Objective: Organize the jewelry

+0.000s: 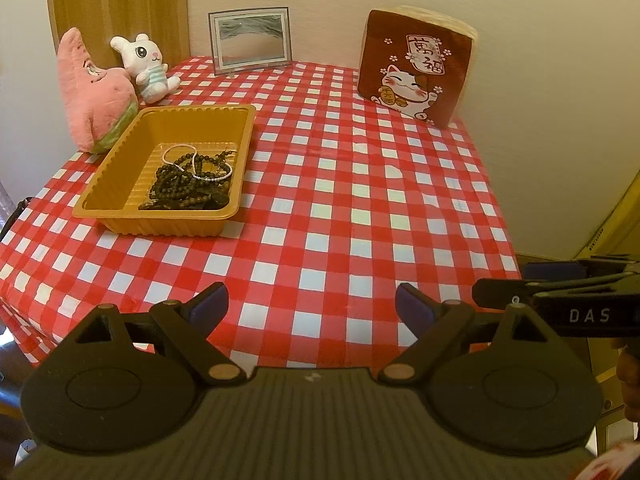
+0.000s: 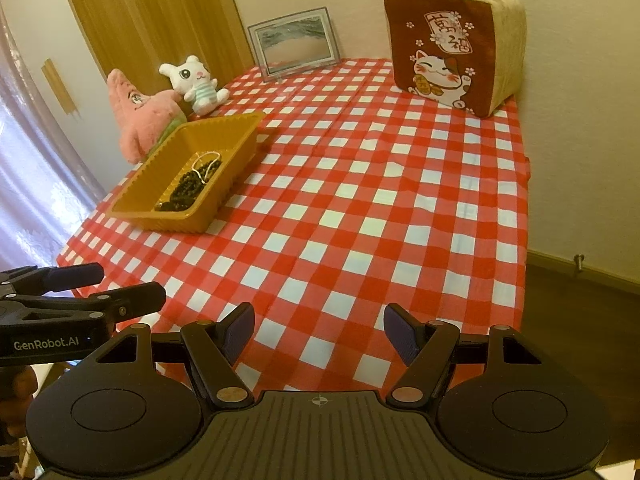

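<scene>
An orange plastic tray (image 1: 116,168) (image 2: 140,184) sits on the left of the red-checked table. Inside it lies a heap of dark bead strings (image 1: 188,186) (image 2: 188,190) with a thin pale bead chain (image 1: 182,152) (image 2: 206,160) on top. My left gripper (image 1: 312,306) hovers open over the table's near edge, nothing between its blue pads. My right gripper (image 2: 319,332) is also open and empty, over the near edge further right. Each gripper shows at the side of the other's view: the right gripper (image 1: 504,286) and the left gripper (image 2: 132,284).
At the back left stand a pink star plush (image 1: 90,92) (image 2: 136,114) and a white rabbit plush (image 1: 146,68) (image 2: 194,84). A framed picture (image 1: 250,40) (image 2: 296,42) leans on the wall. A brown cat cushion (image 1: 412,68) (image 2: 448,56) stands back right.
</scene>
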Tool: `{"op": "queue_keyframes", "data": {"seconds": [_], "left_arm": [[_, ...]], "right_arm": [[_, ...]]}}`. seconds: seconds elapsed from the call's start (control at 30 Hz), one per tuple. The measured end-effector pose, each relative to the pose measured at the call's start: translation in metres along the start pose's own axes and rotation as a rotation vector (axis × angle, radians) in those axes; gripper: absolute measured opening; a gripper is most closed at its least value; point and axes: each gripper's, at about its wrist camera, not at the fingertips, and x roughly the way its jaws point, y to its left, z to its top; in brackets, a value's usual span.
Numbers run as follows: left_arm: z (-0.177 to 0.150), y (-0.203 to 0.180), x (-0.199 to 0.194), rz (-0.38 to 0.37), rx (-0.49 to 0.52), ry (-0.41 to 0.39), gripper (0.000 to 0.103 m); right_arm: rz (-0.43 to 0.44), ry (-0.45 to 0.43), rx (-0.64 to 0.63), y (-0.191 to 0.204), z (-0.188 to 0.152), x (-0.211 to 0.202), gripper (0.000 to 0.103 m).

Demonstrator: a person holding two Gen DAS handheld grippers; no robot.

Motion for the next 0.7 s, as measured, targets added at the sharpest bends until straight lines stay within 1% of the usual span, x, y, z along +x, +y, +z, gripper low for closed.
{"op": "queue_keyframes", "data": {"seconds": [0.7], "left_arm": [[-0.0004, 0.0006, -0.0005, 0.001, 0.000, -0.001, 0.090]], "right_arm": [[-0.003, 0.003, -0.001, 0.0038, -0.0009, 0.0016, 0.071]]}}
